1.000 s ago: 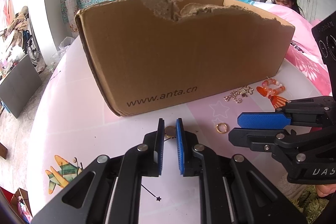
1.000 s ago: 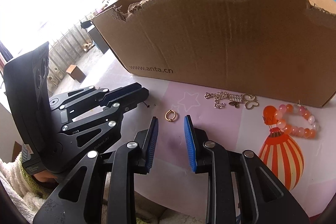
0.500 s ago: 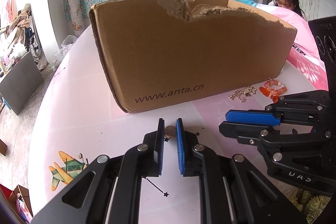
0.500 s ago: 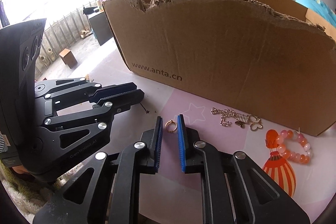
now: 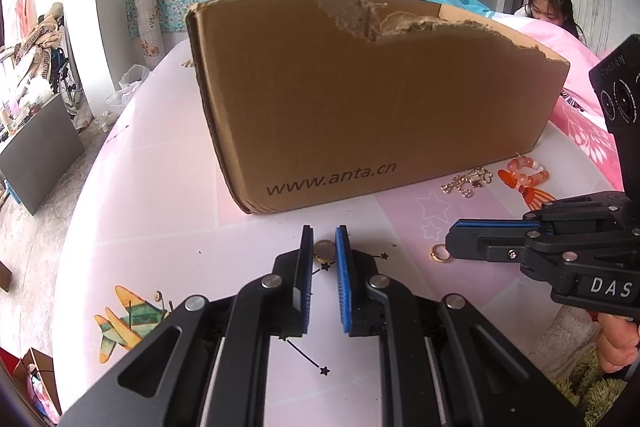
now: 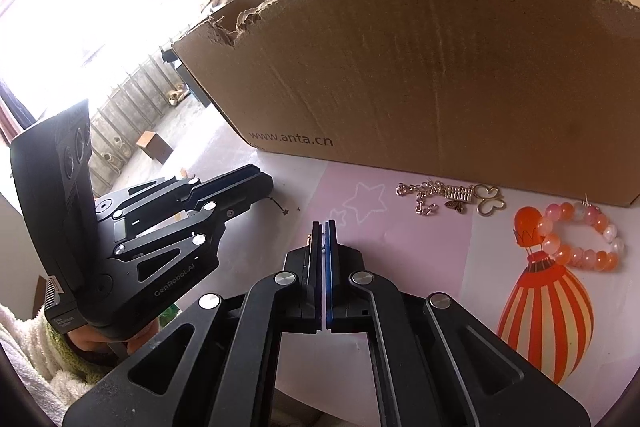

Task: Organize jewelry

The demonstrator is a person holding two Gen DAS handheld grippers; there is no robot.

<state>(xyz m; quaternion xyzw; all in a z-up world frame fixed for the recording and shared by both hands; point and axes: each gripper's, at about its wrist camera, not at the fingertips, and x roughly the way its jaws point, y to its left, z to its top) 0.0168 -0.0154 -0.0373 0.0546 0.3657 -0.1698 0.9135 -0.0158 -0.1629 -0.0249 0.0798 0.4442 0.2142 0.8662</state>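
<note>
Early stage: torn brown cardboard box (image 6: 420, 67) w/ interior unseen. Right gripper (image 6: 324, 227) just closed, pinching thin gold ring (image 5: 439, 252); left gripper (image 5: 324, 241) pinches gold round earring (image 5: 323, 250). Gold chain (image 6: 448, 197) & orange bead bracelet (image 6: 580, 239) lie below box, unsorted.

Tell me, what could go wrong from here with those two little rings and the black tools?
1. The right tool has just closed its jaws fully, yet the thin ring shows only beside their tip: it may have slipped out, or could flick away.
2. The left tool pinches the gold ring at its tips only; it might drop while clearing the tall, torn wall of the cardboard box.
</note>
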